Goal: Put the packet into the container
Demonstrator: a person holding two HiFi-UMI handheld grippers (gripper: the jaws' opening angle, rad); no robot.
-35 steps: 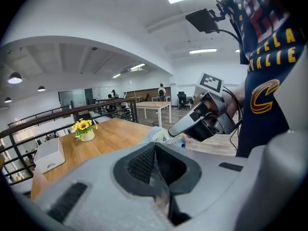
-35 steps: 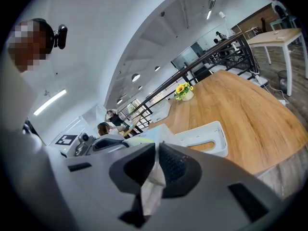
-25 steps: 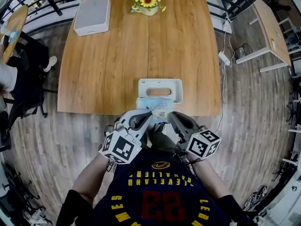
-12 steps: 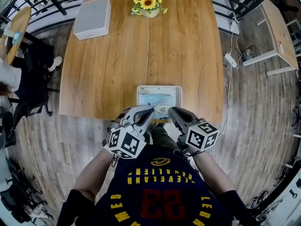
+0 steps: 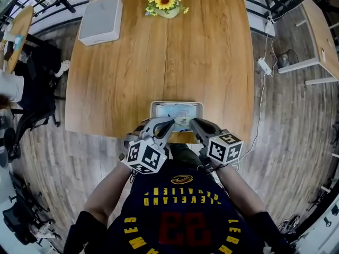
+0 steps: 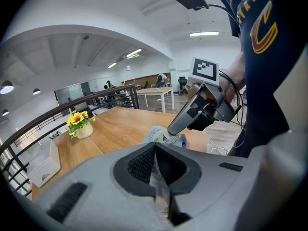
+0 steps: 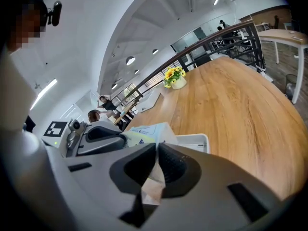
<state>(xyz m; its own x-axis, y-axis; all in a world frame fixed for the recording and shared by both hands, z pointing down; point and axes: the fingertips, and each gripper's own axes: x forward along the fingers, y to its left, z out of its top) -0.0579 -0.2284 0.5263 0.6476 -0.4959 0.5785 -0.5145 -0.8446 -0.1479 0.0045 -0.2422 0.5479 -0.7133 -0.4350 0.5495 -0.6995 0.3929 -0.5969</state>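
Packet (image 5: 180, 111) over container (image 5: 153, 109), edges pinched in shut left gripper (image 5: 170, 123) and right gripper (image 5: 192, 122)

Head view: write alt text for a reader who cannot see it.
The grey left gripper and right gripper both pinch a pale blue packet over a white rectangular container at the wooden table's near edge.

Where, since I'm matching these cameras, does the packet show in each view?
Head view: packet lower centre, within the white container's outline.
Left gripper view: packet centre, just beyond the jaws.
Right gripper view: packet centre-left, just above the jaws.
Shared landmark: sunflower vase.
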